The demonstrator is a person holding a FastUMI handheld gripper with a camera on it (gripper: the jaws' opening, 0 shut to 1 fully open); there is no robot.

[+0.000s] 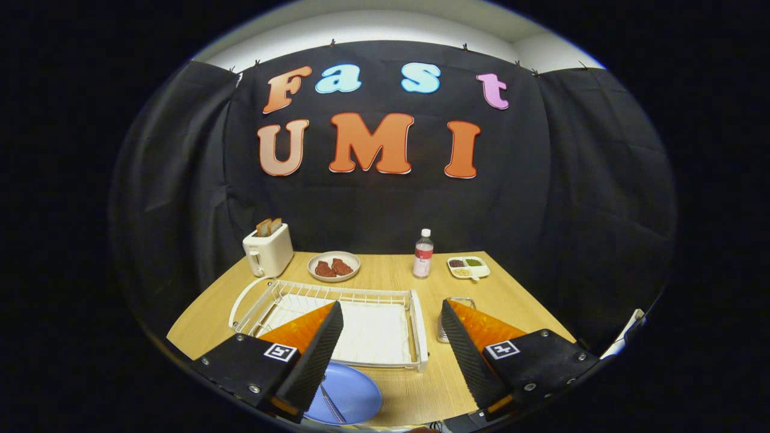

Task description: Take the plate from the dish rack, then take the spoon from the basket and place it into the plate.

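Gripper (392,313) fingers spread wide, holding nothing. Blue plate (355,394) lies on the table (421,385) near the left finger, spoon (331,404) in it. Dish rack (337,322) beyond; metal basket (448,319) at its right.

No wording or number can be read on the things here. The bottle (423,254) at the far side of the desk (415,385) carries a red and white label, but its print is too small to make out. Each half of the tool (392,337) bears a square black-and-white coded marker on its upper face, a pattern and not letters. The fingers stand wide apart with nothing between them. The toaster (268,249) shows no legible brand.
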